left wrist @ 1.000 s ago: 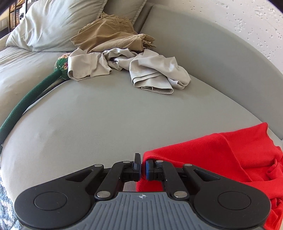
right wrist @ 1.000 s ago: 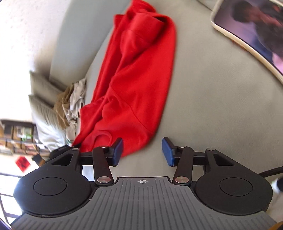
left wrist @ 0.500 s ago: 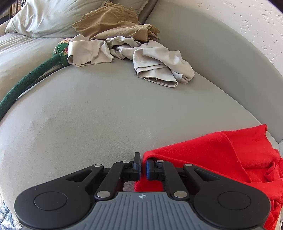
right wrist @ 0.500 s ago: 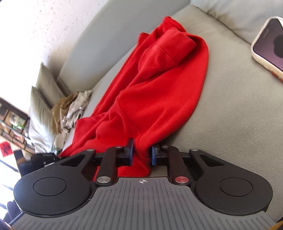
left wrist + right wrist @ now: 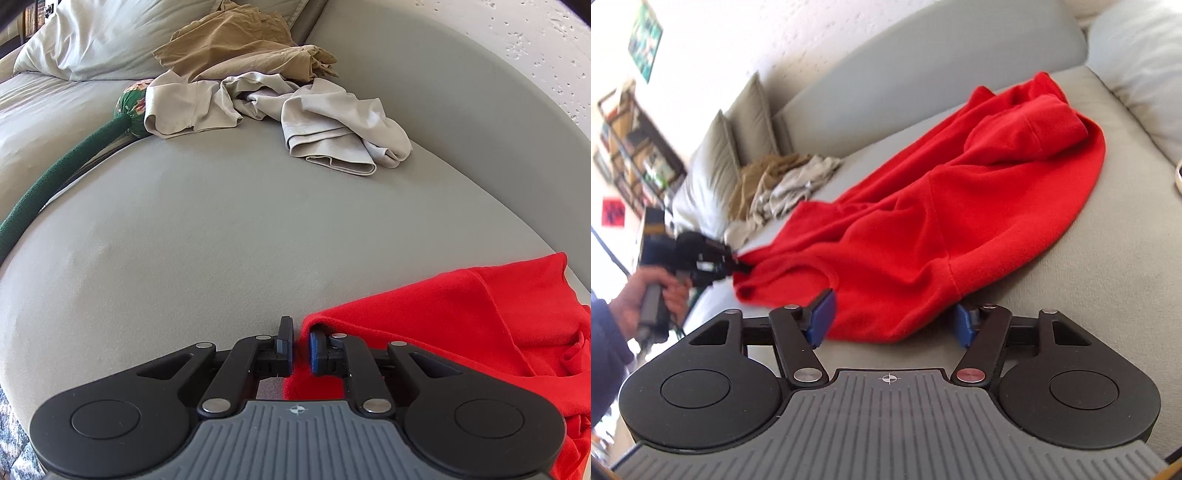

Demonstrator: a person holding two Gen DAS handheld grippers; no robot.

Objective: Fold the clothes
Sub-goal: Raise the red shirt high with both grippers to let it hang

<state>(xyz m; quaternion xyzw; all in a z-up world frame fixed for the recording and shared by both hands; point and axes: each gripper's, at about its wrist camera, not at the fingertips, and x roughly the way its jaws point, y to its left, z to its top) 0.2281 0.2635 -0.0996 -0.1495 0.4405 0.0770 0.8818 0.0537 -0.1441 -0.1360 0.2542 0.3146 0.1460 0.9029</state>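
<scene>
- Red fleece sweater lies rumpled on the grey sofa cushion.
- Left gripper: fingers nearly together, just easing apart, pinching a corner.
- Right gripper: fingers just spread, straddling the hem without pressing.

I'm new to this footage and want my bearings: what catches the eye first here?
The bright red garment sprawled across the grey sofa stands out first, with the left gripper at one edge and the right gripper straddling another, its jaws just opened wide. Behind it, a crumpled pile of beige and tan clothes lies by the pillow.
</scene>
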